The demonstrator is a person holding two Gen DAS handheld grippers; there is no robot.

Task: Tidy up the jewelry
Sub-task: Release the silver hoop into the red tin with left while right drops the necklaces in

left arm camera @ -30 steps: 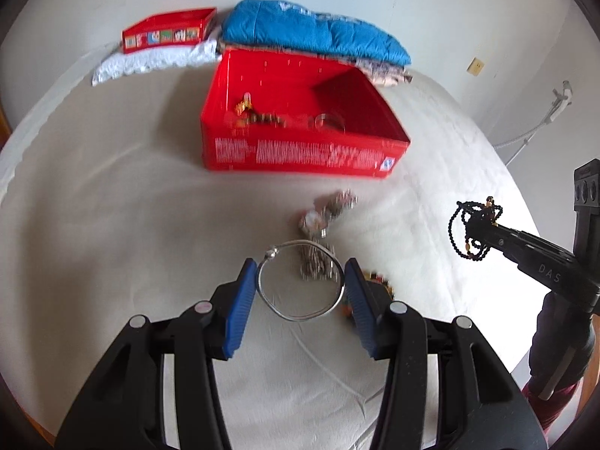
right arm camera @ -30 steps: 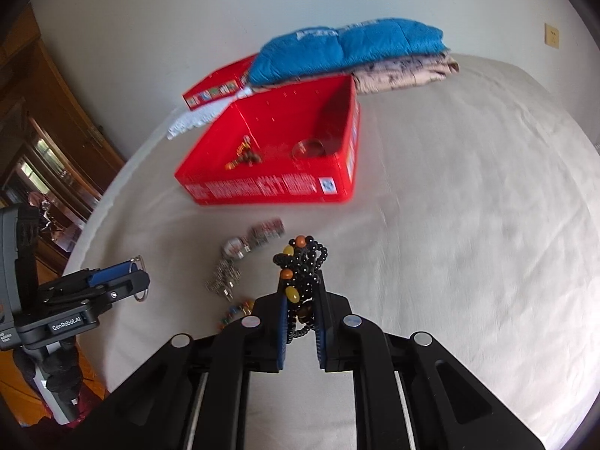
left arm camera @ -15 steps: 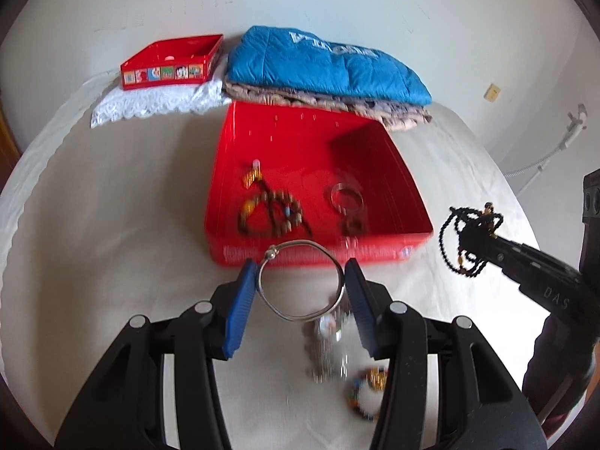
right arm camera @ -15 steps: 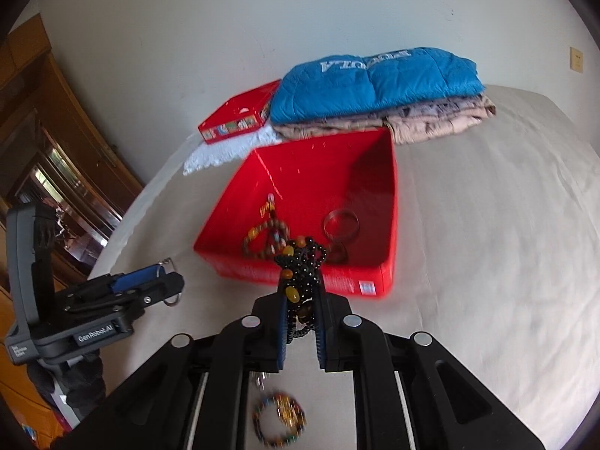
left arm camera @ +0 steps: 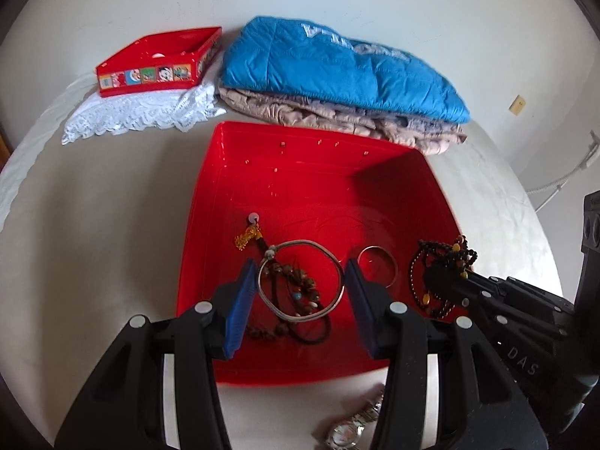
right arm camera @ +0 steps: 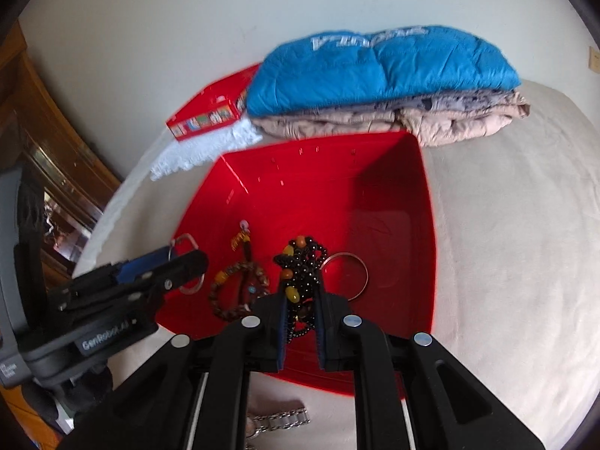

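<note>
Jewelry sits in both your grippers: your left gripper [left arm camera: 300, 285] pinches a silver bangle [left arm camera: 300, 280] between its blue pads, your right gripper [right arm camera: 300, 311] clamps black beads [right arm camera: 302, 262], both above the red box [left arm camera: 300, 172] holding a brown bracelet [right arm camera: 236, 292] and a ring bangle [left arm camera: 377, 264]

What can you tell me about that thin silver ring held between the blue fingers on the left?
The silver bangle is a thin, shiny metal hoop, slightly out of round, with a small bead-like clasp at its upper left. The left gripper holds it by its two sides between blue fingers, lying fairly flat, above the beaded bracelets inside the big red box.
</note>
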